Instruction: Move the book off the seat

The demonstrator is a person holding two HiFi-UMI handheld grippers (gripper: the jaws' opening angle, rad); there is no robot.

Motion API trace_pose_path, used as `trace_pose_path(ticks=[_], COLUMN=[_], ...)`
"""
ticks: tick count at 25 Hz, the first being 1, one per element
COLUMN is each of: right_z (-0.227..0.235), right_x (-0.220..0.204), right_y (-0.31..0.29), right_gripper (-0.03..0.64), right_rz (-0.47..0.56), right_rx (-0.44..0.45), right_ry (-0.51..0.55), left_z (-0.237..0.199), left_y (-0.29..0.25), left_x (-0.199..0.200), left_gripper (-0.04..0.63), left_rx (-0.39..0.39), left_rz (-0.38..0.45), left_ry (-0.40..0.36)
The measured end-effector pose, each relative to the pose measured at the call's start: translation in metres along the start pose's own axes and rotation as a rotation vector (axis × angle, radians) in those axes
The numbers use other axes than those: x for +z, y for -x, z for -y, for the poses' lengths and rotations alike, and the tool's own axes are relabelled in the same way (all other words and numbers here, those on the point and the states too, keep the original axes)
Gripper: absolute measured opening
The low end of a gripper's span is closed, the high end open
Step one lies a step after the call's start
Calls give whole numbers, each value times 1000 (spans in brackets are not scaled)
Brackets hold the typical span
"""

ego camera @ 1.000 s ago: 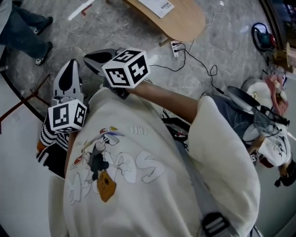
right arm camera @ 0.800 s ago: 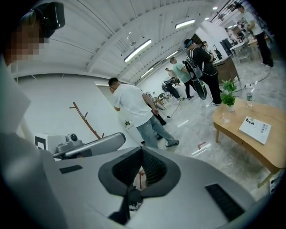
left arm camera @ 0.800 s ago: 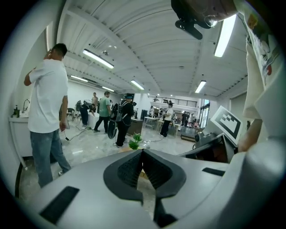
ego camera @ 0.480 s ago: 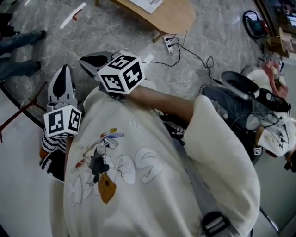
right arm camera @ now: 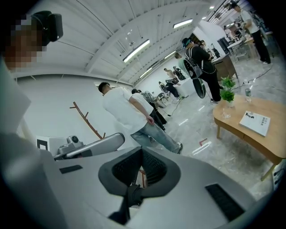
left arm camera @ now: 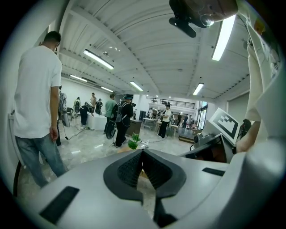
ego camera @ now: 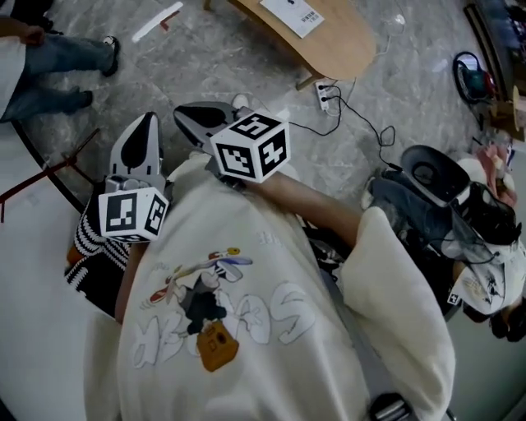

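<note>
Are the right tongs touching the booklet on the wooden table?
Apart. The right gripper view shows the right tongs shut with nothing between them. The booklet lies on the wooden table far beyond them, with open floor between.

- Your sweatshirt [ego camera: 246, 312] fills the head view and covers the floor below you.
- The wooden table [ego camera: 337, 41] runs off the top edge, and the booklet [ego camera: 296, 14] on it is clipped too, print too small to read.
- The bystander [ego camera: 49, 57] at top left is cut by the edge, with legs and a hand showing.
</note>
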State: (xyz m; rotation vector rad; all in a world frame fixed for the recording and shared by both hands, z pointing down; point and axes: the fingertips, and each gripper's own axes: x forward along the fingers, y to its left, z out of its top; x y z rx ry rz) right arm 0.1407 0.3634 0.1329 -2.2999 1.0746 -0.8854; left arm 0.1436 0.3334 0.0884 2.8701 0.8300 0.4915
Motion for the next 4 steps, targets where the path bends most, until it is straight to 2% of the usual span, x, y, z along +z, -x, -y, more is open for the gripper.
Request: trace_pose_path(ticks=[4], right_z=[-34], right_x=[-13], right_y=[5], right_gripper=[6], right_rz=[29], right_rx=[-18], right_ry=[6], left_z=[-1], left_y=[40], left_x=[1], left_gripper=[8], left_rx=[-11], left_rz=[17], left_ry=[-4])
